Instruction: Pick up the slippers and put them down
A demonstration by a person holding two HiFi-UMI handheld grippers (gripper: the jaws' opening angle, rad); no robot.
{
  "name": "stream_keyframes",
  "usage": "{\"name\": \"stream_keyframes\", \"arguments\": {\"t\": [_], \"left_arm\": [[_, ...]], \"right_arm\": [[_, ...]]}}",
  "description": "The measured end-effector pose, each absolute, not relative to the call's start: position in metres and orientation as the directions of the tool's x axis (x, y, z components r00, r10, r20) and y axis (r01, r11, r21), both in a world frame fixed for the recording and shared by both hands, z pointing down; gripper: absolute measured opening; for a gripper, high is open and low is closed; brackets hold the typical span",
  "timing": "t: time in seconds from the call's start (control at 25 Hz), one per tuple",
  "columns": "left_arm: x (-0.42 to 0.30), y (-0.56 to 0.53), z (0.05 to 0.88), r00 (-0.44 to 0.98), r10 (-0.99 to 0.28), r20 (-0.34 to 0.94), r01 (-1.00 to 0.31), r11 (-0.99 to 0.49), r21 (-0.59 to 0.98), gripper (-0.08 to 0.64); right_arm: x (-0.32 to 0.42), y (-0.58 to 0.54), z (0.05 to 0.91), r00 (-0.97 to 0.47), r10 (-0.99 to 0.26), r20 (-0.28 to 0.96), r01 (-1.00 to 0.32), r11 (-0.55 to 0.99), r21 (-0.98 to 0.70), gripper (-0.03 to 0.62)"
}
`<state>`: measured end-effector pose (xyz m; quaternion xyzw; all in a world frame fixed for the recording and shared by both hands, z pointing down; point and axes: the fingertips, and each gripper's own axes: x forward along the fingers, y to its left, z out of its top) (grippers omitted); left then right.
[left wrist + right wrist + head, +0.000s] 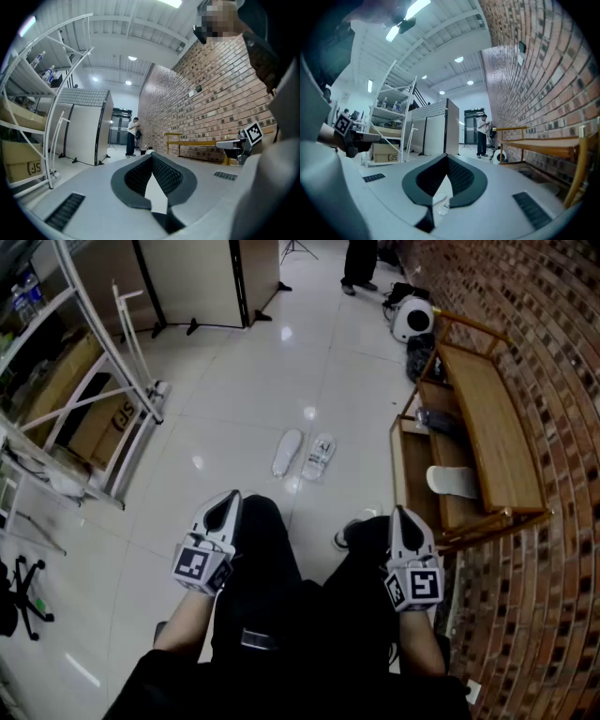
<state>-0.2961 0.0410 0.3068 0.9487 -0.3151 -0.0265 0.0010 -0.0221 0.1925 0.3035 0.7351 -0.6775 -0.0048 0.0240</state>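
The head view looks steeply down over the lap (281, 606) at the floor (244, 418). Cameras on the left gripper (151, 154) and right gripper (446, 157) sit close behind their fingers (168, 176), facing level. All views share the brick wall (562, 381) at right.

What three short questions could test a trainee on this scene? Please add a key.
1. True or false: the plain slipper and the patterned slipper lie side by side on the floor.
2. The wooden bench stands beside: A) the brick wall; B) the metal rack; C) the folding screen.
3. Fill in: the left gripper and the right gripper are both ____, holding nothing.
Key: 1 true; 2 A; 3 shut.
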Motion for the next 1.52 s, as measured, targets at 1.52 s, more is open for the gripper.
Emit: {"name": "stream_keyframes", "arguments": {"t": [1.52], "left_arm": [[-0.262,-0.094,0.273,0.789,-0.609,-0.083,-0.609,-0.793,0.035,0.002]], "right_arm": [[0.041,0.080,0.287,0.129,-0.992,0.010,-0.991,-0.129,-0.031,0.008]]}}
